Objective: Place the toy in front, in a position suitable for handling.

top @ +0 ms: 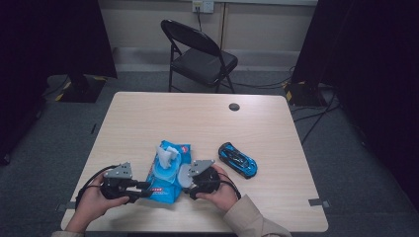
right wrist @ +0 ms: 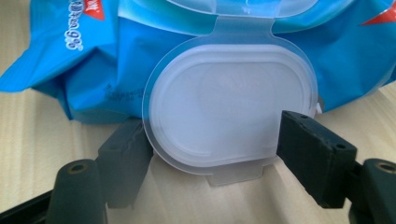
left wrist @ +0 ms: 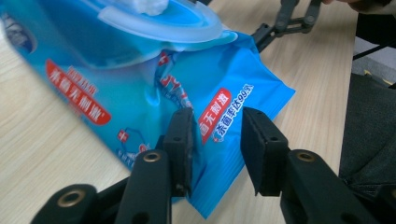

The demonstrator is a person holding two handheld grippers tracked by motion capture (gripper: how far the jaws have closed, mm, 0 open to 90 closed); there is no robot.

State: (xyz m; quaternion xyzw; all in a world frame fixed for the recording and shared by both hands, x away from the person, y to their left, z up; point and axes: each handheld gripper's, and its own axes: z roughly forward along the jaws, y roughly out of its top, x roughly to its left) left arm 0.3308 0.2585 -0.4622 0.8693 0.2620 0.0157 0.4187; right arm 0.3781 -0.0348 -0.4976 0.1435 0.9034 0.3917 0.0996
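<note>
Wet-wipe pack (top: 167,173), blue and soft-sided, is seen lying on the pale wooden table (top: 148,118) near its front edge, between the two grippers. At its left end the left gripper (top: 141,188) is held in the person's left hand (top: 91,202); in the left gripper view the pack's (left wrist: 140,93) corner seam passes between the two black jaws, with one pad against the foil and the other standing clear of it, so the jaws are partly apart and no firm pinch is made. At the pack's right side the right gripper (top: 190,178) is held in the right hand (top: 222,190).

In the right gripper view the translucent flip lid (right wrist: 229,112) is shown hanging open from its hinge, its rounded face lying between the jaws, which stand wide on either side of it; whether either pad touches the lid's rim cannot be told. A white wipe (top: 170,154) is seen sticking up from the opening in the high view. A blue toy car (top: 238,160) is also shown there, just to the right of the pack, and a black folding chair (top: 200,57) beyond the table.
</note>
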